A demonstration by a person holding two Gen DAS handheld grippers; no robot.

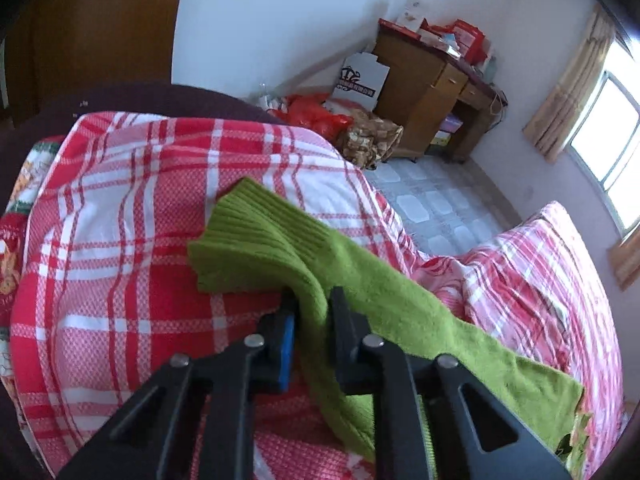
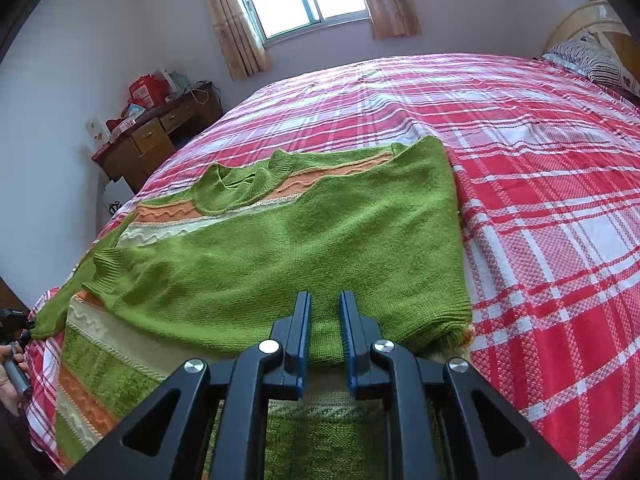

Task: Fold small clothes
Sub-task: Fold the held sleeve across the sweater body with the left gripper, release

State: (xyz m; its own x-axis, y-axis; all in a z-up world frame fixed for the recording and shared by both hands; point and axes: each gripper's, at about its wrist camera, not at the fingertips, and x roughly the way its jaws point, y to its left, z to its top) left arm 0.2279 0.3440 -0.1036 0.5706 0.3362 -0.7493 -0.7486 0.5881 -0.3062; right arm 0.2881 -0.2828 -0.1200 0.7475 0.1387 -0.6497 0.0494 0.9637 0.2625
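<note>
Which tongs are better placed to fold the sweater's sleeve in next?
Left. The left tongs are shut on the green sleeve; the right tongs hover over the sweater body holding nothing.

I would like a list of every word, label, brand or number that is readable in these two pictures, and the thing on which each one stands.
No text can be read for certain.
White paper bag by the desk: a black crest and a dark band of letters, too blurred to read.
Red boxes on the desk: printing too small to read.
White card against the wall: coloured marks, unreadable.
Green sweater and plaid bedspread: no text.
</note>
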